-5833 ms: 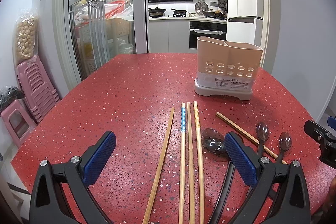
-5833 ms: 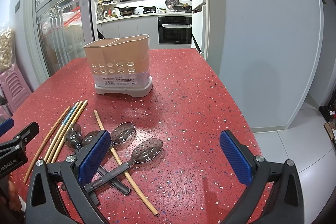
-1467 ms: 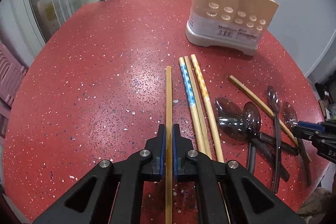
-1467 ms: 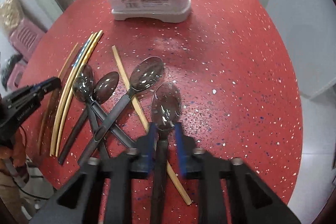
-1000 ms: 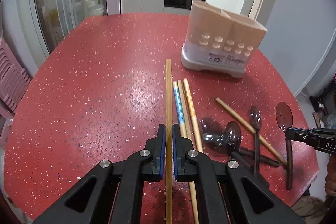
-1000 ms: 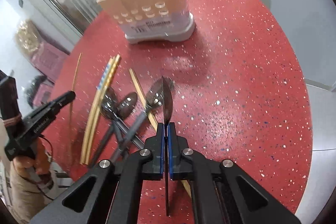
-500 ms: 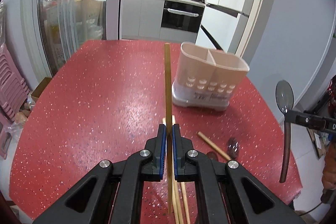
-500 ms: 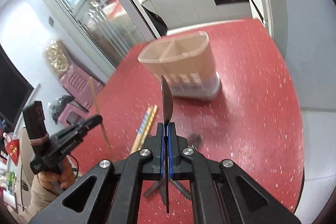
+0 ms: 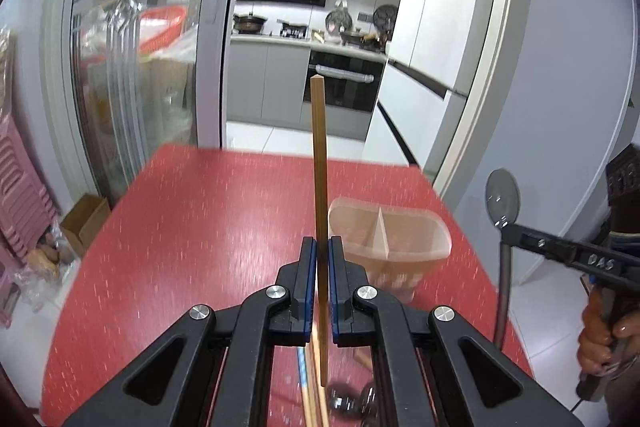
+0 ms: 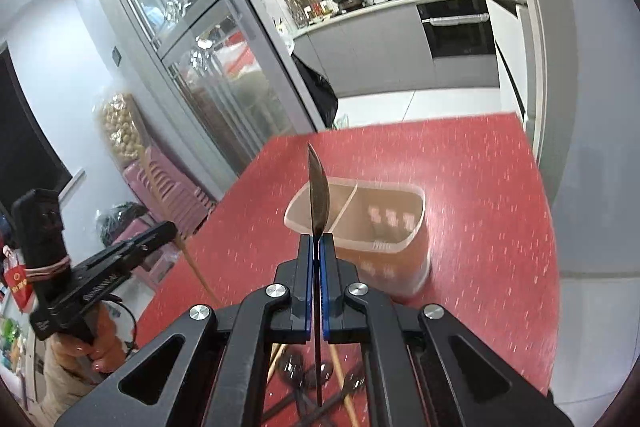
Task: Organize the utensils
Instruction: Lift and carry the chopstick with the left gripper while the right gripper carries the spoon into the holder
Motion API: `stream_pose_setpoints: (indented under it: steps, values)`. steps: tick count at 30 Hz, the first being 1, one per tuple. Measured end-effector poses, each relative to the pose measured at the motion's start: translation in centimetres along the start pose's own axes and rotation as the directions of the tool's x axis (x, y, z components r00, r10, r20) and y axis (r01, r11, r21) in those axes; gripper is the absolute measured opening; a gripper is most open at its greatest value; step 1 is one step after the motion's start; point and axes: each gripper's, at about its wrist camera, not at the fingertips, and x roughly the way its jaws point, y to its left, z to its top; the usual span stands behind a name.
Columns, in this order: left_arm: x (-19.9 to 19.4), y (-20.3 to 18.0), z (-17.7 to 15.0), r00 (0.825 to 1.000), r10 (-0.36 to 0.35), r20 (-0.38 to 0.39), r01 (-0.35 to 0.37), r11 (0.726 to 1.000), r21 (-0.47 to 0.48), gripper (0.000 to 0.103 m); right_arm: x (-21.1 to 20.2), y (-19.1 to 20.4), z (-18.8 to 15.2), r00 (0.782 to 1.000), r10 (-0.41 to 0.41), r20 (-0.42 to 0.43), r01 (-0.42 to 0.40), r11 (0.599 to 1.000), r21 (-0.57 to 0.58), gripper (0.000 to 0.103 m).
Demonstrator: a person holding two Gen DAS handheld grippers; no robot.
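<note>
While both tools hang above the red speckled tabletop point(image 9: 192, 227), each one carries a single utensil. In the left wrist view, the left hand-held gripper point(image 9: 322, 267) sits at the lower centre of the frame, its blue pads closed tight on a plain wooden chopstick point(image 9: 319, 163) that stands nearly upright, its top end reaching up across the kitchen doorway and its lower end poking out below the pads. Just right of it and lower in the frame stands the beige utensil holder point(image 9: 400, 247), blurred, with a divider splitting it into two compartments; both look bare inside. At the right edge of the same frame the right hand-held gripper point(image 9: 506, 233) comes in from the side, gripped by a hand point(image 9: 600, 331), and it clamps the dark handle of a grey spoon point(image 9: 502, 195) whose bowl points up.

In the right wrist view that gripper fills the lower centre, pads shut on the spoon, seen edge-on, with the holder just behind it at the centre right. The left tool shows at the lower left of this frame, chopstick slanting through it.

At the bottom of both frames, partly hidden behind the gripper bodies, more chopsticks point(image 9: 310, 399) and dark spoons point(image 10: 304, 375) lie on the tabletop
</note>
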Motion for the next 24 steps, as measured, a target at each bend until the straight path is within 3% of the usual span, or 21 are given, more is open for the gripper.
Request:
stream_pose_setpoints:
  steps: [12, 17, 24]
  values:
    - [5.4, -2.8, 8.5, 0.993, -0.028, 0.111, 0.025, 0.999, 0.031, 0.031, 4.0, -1.6, 7.3, 0.992, -0.038, 0.119, 0.04, 0.999, -0.017, 0.003]
    - [9.1, -3.1, 8.9, 0.993, -0.032, 0.112, 0.031, 0.999, 0.011, 0.031, 6.7, -1.8, 8.1, 0.986, -0.054, 0.16, 0.064, 0.996, -0.058, 0.003]
    - [13.1, -2.8, 5.7, 0.998, -0.028, 0.063, 0.029, 0.999, -0.018, 0.031, 10.1, -2.5, 6.5, 0.982, -0.078, 0.17, 0.098, 0.989, -0.108, 0.003]
